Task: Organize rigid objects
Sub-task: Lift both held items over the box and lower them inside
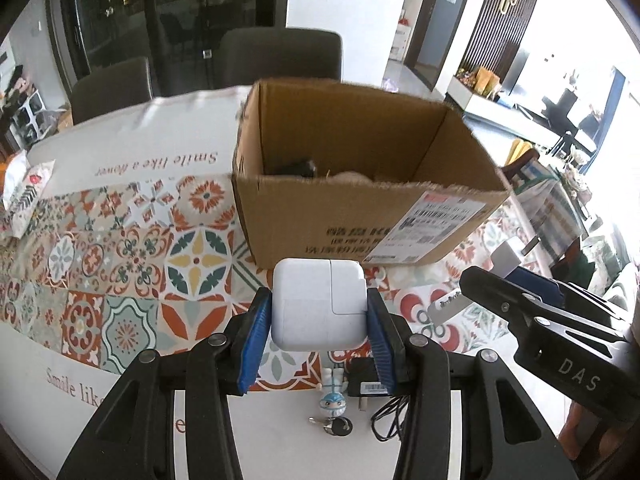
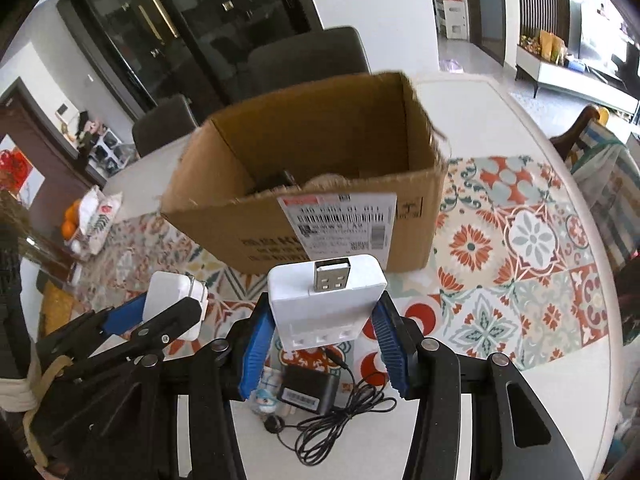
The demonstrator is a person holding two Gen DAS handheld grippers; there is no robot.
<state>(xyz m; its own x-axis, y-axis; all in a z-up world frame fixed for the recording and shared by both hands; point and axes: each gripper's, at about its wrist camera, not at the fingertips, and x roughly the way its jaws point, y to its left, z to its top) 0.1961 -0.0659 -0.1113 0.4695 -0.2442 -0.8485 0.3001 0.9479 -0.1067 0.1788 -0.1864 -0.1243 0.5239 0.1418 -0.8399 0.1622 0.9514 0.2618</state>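
Chargers sat clamped, white adapter (image 1: pixel 319 304) in left hand-held gripper (image 1: pixel 318 322), USB charger (image 2: pixel 326 300) in right hand-held gripper (image 2: pixel 324 326), both just before the cardboard box (image 1: pixel 360 216), presumably for dropping in.

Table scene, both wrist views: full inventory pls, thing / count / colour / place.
cardboard box: 1, brown, open, on the tablecloth ahead of both grippers; dark item inside, unclear
tablecloth: 1, white with patterned tiles, covers the table
square charger: 1, white, held off the table
USB charger: 1, white, plug pointing up toward the box, held
black adapter: 1, with thin black cable, on the table near the grippers
figurine keychain: 1, blue and white, beside the black adapter
snack bag: 1, white, far left of the table
chairs: 2, dark, behind the table
left gripper: blue pads, clamping the square charger
right gripper: blue pads, clamping the USB charger
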